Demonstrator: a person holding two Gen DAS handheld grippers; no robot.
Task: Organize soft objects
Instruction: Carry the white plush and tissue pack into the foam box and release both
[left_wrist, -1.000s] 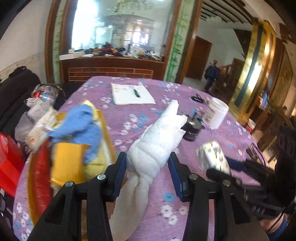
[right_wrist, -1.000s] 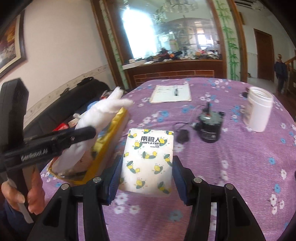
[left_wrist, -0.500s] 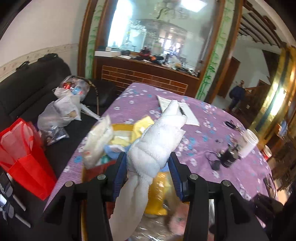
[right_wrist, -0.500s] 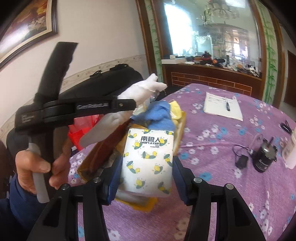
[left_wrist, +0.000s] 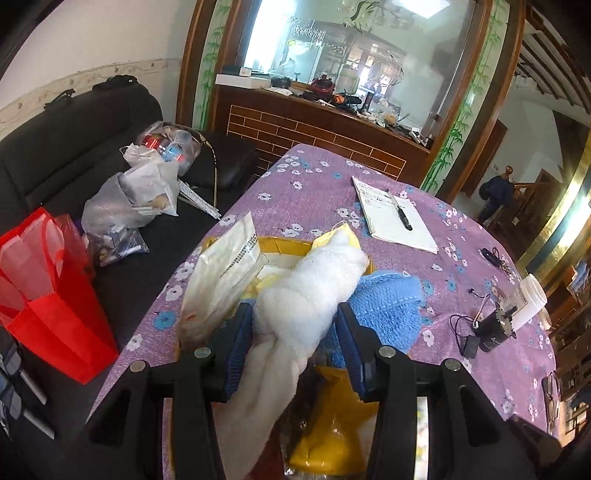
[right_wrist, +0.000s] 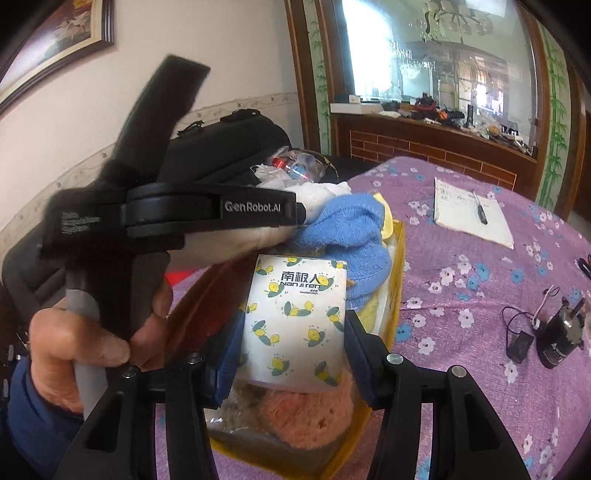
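Over the yellow bin (right_wrist: 397, 258) at the table's edge, the left gripper (left_wrist: 295, 332) is clamped on a knotted white towel (left_wrist: 306, 295), its tip pointing to 1 o'clock. The right gripper (right_wrist: 293, 336) pinches a lemon-print tissue pack (right_wrist: 295, 321), blue towel (right_wrist: 347, 236) just beyond at 12.

White towel (left_wrist: 303, 306) in left tool (left_wrist: 295, 339)

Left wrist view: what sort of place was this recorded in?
Most likely a lived-in home, a dining or living room. A table under a purple floral cloth, a dark sofa with plastic bags on it, and a wood-framed glass partition suggest it.
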